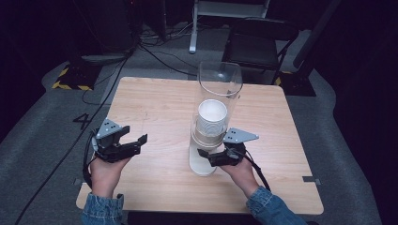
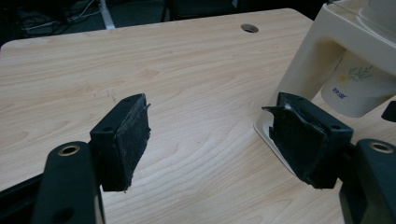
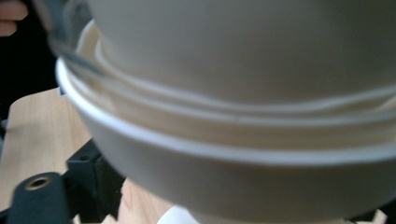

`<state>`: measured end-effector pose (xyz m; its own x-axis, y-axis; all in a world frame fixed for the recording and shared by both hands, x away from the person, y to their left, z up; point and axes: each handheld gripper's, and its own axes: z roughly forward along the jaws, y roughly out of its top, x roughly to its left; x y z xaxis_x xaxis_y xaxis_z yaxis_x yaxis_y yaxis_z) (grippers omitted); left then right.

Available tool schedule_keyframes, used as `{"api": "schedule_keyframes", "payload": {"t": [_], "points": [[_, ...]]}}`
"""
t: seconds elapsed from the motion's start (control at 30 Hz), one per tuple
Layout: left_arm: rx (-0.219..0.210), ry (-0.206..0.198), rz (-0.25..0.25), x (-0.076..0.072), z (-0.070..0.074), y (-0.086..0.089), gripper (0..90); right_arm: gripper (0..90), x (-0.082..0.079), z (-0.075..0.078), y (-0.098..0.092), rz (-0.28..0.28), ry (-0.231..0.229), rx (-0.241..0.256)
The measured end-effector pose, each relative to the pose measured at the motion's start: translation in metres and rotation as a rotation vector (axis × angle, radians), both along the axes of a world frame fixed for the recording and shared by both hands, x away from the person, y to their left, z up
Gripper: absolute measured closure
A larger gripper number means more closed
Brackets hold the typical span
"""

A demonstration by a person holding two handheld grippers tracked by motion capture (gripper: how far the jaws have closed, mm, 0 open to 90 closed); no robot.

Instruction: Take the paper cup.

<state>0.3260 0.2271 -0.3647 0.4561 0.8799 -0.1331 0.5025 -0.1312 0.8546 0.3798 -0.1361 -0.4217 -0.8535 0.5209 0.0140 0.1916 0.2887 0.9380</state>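
The right gripper (image 1: pixel 212 156) is at the lowest white paper cup (image 1: pixel 210 138) under the clear plastic dispenser tube (image 1: pixel 217 93); its grip I cannot tell. Pulling remains. The left gripper (image 1: pixel 133 136) waits, jaws apart.

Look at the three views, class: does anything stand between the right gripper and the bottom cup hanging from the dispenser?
Nothing visible does. The right gripper is already at the bottom cup under the dispenser, with the cup's rim close up between its jaws in the right gripper view. Whether the jaws touch it cannot be told.
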Motion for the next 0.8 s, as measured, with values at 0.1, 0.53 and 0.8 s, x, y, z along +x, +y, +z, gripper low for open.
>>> {"api": "schedule_keyframes", "payload": {"t": [0.1, 0.53, 0.8], "points": [[0.002, 0.003, 0.001, 0.0, -0.0004, -0.0008, 28.0, 16.1, 0.0015, -0.0002, 0.0002, -0.011, -0.003, 0.024], [0.0, 0.012, -0.002, 0.0007, -0.0022, -0.0015, 27.9, 26.5, 0.0018, -0.0018, 0.0049, -0.063, -0.062, 0.056], [0.005, 0.008, -0.003, 0.0008, -0.0025, -0.0021, 27.9, 28.2, 0.0024, -0.0068, 0.0029, -0.051, -0.103, 0.078]]}}
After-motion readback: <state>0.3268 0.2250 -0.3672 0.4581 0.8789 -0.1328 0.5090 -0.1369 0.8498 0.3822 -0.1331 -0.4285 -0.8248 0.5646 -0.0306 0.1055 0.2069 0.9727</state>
